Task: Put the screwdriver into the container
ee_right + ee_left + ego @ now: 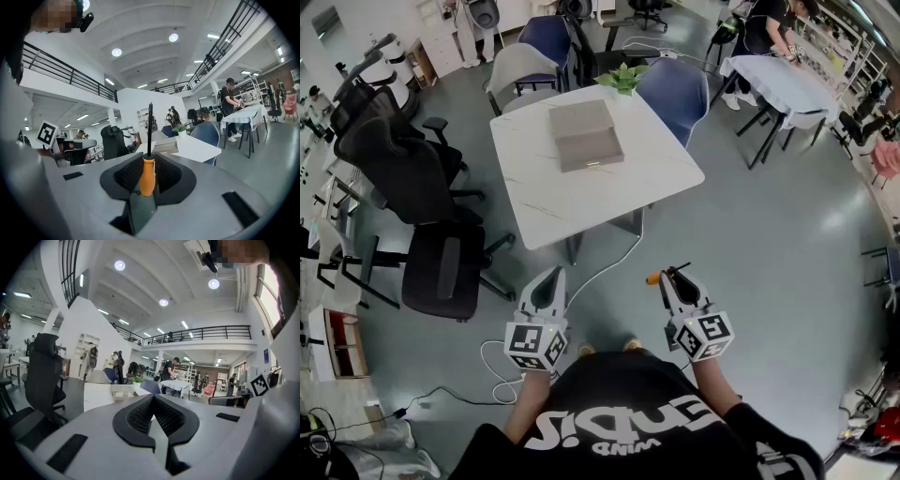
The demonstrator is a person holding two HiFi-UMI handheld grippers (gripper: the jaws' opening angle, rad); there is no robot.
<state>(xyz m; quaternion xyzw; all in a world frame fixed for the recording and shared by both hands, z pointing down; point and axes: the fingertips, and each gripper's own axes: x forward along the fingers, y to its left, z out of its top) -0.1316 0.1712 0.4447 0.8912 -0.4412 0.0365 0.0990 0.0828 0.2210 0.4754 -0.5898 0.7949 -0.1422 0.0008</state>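
The screwdriver (147, 176) has an orange handle and a dark shaft that points straight up from the jaws. My right gripper (150, 158) is shut on its handle. In the head view the handle's orange end (652, 278) pokes out to the left of the right gripper (670, 275). My left gripper (555, 274) is shut with nothing in it; in its own view the left gripper (153, 398) shows pads that meet at the tip. The container, a flat grey box (586, 134), lies on the white table (656, 178) well ahead of both grippers, also visible as the box (166, 144) and the box (124, 391).
Black office chairs (431, 225) stand left of the table. Blue chairs (673, 89) and a small green plant (623, 78) are behind it. A white cable (609, 267) runs over the grey floor. A person works at another table (773, 80) at the far right.
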